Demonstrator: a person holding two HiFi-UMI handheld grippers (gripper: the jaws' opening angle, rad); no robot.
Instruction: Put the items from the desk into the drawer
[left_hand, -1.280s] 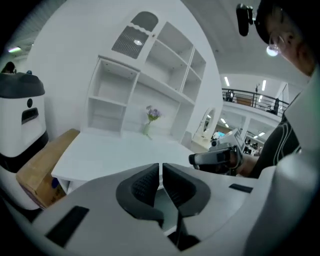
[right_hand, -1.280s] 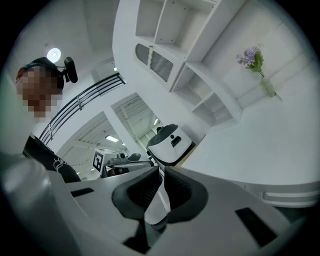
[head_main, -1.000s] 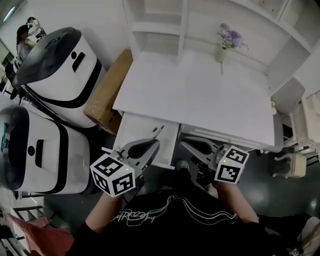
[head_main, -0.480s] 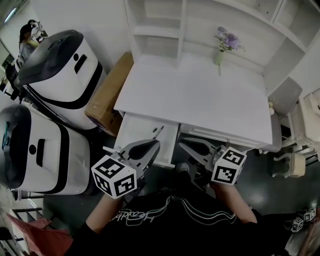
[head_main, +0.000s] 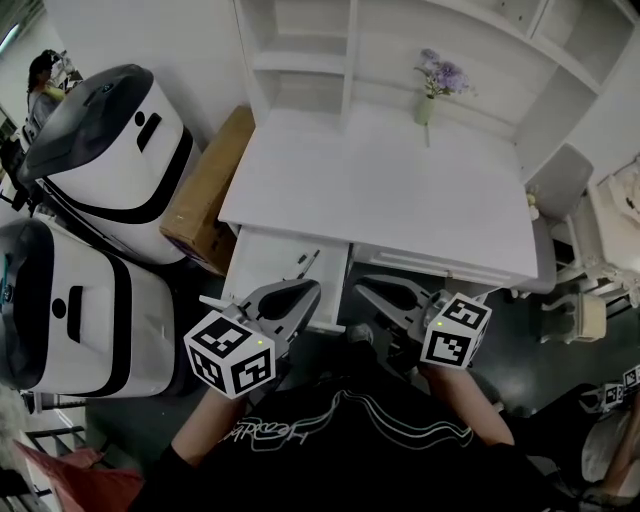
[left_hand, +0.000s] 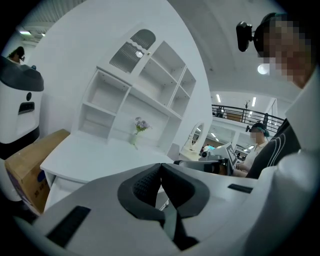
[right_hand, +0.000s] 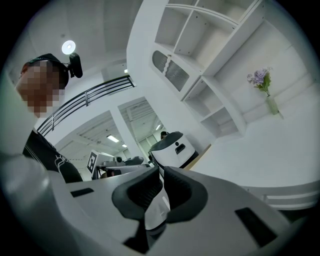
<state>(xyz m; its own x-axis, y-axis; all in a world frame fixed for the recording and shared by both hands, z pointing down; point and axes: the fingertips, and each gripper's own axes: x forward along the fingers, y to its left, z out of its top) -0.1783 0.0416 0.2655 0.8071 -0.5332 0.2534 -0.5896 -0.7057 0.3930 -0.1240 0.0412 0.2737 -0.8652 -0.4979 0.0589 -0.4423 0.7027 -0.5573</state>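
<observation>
Left gripper (head_main: 312, 289) and right gripper (head_main: 362, 288), both closed and empty, hover by the desk (head_main: 380, 195); upright vase (head_main: 425, 108) stands far ahead, nearer the right; open drawer (head_main: 258, 268) just before the left

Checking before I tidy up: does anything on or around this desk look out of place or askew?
Only the left drawer stands pulled open, with a thin pen-like item inside. The flower vase is upright, and nothing looks spilled.

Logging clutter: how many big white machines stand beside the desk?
2: far machine beside the box; near machine left of the left gripper. More may lie off-frame.
</observation>
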